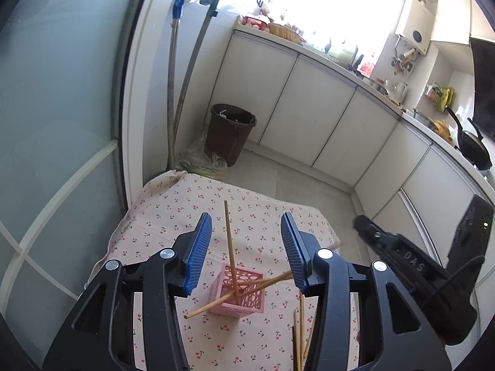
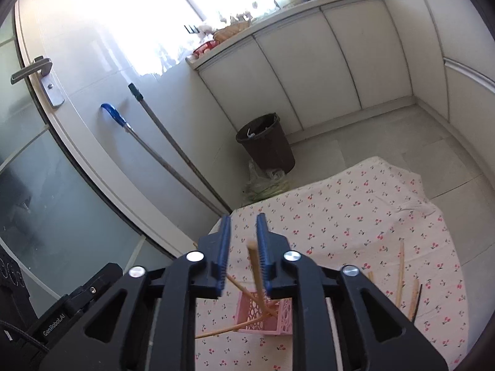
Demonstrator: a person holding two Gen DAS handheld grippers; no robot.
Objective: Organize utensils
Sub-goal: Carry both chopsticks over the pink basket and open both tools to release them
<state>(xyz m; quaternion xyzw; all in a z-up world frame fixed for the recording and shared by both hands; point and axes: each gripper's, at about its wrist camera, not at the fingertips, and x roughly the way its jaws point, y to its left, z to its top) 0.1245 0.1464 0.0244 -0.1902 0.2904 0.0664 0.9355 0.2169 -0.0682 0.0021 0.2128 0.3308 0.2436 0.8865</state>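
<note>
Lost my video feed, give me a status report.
Left gripper open, empty. Right gripper open, wooden chopstick between its jaws, dropping into the pink lattice plastic holder. Loose wooden chopsticks on the cherry-print tablecloth. Nothing in the way.

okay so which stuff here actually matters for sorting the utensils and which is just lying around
For the job: pink basket, chopsticks standing in it, loose chopsticks on the cloth.

Just lying about: brown bin, two long-handled tools against the wall, countertop clutter.
</note>
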